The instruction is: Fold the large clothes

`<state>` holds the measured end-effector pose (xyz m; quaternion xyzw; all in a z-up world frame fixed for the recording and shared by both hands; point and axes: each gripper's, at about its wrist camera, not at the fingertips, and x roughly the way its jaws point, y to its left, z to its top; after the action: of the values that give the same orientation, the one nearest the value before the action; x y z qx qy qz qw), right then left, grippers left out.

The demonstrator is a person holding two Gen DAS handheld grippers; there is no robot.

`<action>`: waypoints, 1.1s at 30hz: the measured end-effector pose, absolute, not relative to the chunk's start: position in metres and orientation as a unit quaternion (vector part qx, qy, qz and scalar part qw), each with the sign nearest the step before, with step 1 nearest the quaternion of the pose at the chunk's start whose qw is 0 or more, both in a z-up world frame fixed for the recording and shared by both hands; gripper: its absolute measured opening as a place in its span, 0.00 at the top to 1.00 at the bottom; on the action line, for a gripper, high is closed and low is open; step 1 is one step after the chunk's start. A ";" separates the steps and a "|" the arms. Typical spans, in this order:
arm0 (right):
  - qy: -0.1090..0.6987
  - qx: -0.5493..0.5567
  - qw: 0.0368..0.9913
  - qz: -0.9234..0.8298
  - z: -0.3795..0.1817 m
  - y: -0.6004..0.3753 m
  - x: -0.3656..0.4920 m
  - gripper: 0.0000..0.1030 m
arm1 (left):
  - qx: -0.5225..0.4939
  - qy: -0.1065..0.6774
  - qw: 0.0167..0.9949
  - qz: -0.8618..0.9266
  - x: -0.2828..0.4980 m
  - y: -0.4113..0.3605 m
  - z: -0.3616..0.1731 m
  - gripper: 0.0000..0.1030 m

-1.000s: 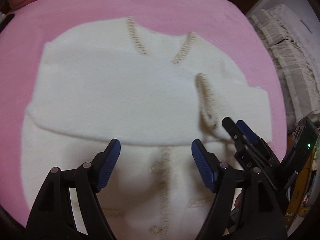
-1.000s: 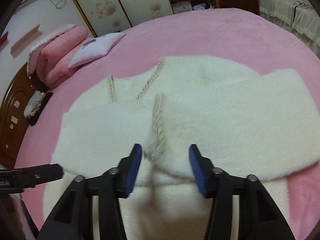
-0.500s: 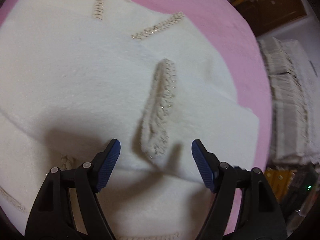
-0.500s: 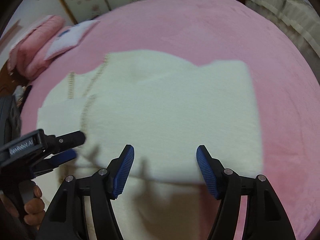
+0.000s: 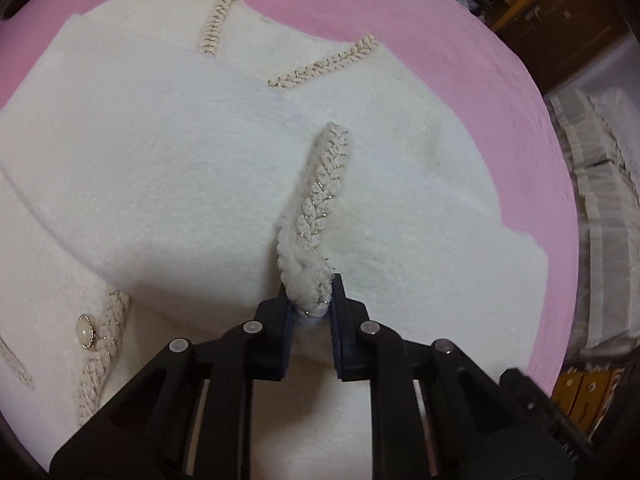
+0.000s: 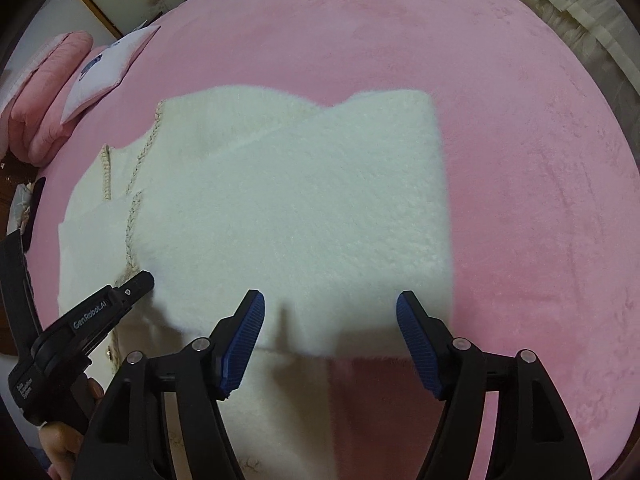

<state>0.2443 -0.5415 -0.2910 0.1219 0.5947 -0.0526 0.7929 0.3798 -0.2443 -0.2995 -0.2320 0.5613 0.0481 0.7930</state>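
Fuzzy cream jacket (image 5: 160, 184) — probably fleece; plush pink bedspread (image 6: 520, 160).

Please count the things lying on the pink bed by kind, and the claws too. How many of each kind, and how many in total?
White fuzzy jacket: 1
Pillows: 2, a white one and a pink one
Claws: 2, the left claw shut on the braided sleeve cuff, the right claw open above the jacket
Total: 5

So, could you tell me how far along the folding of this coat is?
Done: both sleeves lie folded across the white coat. In hand: the left gripper is pinching the braided cuff; the right gripper hovers open above the other sleeve. Left: folding the body over.
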 end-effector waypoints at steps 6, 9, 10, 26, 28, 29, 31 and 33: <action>0.593 0.114 0.795 -0.047 -0.283 -0.542 0.243 0.27 | -0.228 0.496 0.838 0.024 0.381 -0.260 -0.248 0.89; 0.592 0.108 0.797 -0.051 -0.277 -0.543 0.242 0.27 | -0.228 0.445 0.866 -0.005 0.387 -0.270 -0.206 0.89; 0.591 0.108 0.797 -0.051 -0.276 -0.543 0.242 0.27 | -0.228 0.433 0.872 -0.010 0.389 -0.269 -0.196 0.89; 0.532 0.046 0.845 0.019 -0.302 -0.510 0.210 0.15 | -0.178 0.296 0.936 0.070 0.392 -0.155 -0.094 0.89; 0.526 0.008 0.850 0.030 -0.309 -0.501 0.208 0.15 | -0.194 0.321 0.922 0.097 0.388 -0.129 -0.116 0.89; 0.526 -0.019 0.849 0.035 -0.313 -0.494 0.206 0.15 | -0.203 0.332 0.915 0.108 0.387 -0.117 -0.126 0.89; 0.524 -0.043 0.850 0.036 -0.316 -0.487 0.203 0.15 | -0.209 0.357 0.900 0.136 0.377 -0.093 -0.154 0.89; 0.524 -0.049 0.849 0.044 -0.318 -0.482 0.199 0.15 | -0.199 0.381 0.889 0.156 0.372 -0.079 -0.183 0.89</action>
<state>0.1988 -0.4824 -0.3178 -0.0486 0.5238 0.0436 0.8493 0.3716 -0.0793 -0.1825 -0.1989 0.3809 0.1557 0.8894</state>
